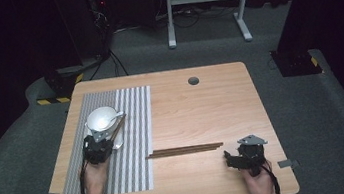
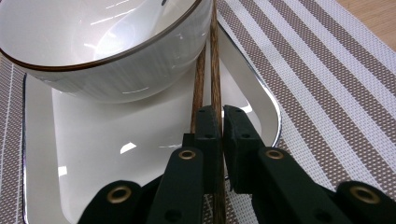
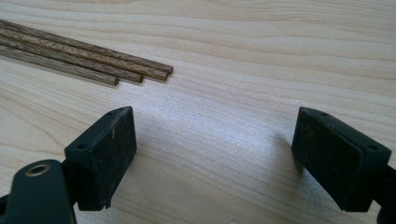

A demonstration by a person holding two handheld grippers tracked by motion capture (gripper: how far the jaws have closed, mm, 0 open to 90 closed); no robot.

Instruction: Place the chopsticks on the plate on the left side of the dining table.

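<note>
**No readable text in the scene**

No words, labels, brand names or numbers can be read in any of the views. The only sign-like marking is the yellow and black warning stripes [image 1: 56,99] on the dark stand bases on the floor behind the table, and they carry no letters. The bowl, the plate, the striped mat and the chopsticks are without print.

High view: overhead, facing forward-down on whole table [image 1: 201,103]. Gripper views: low, close along jaws; chopsticks on table [image 1: 185,150] shared with right gripper view [image 3: 84,60].
</note>
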